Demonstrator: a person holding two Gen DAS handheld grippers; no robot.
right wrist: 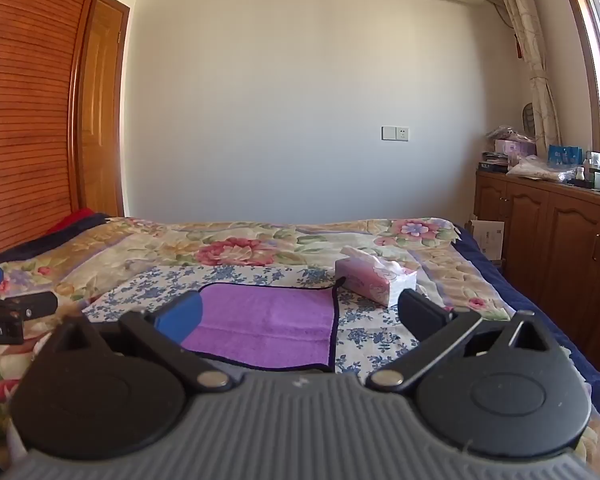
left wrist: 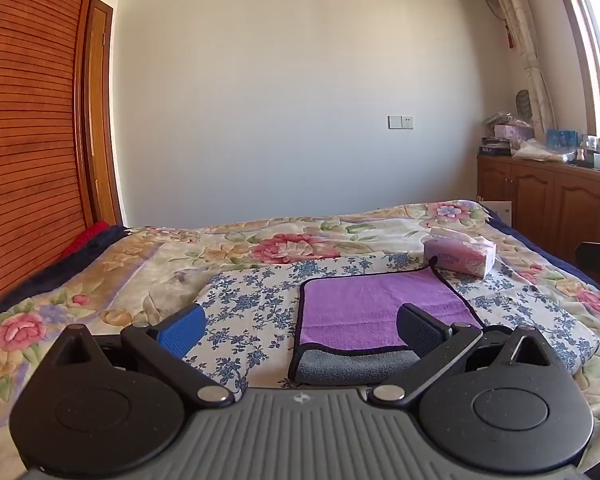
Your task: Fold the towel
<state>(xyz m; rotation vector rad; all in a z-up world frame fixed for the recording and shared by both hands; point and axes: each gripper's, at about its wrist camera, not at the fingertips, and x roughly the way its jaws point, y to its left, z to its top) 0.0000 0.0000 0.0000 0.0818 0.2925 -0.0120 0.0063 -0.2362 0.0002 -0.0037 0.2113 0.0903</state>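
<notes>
A purple towel with a dark hem lies flat on a blue-flowered cloth on the bed; its near edge is turned over, showing a grey underside. My left gripper is open and empty, just in front of the towel's near left corner. In the right wrist view the towel lies ahead. My right gripper is open and empty, above the towel's near right part. The left gripper's body shows at that view's left edge.
A pink tissue box stands on the cloth just behind the towel's far right corner; it also shows in the right wrist view. A floral bedspread covers the bed. A wooden wardrobe stands left, a low cabinet right.
</notes>
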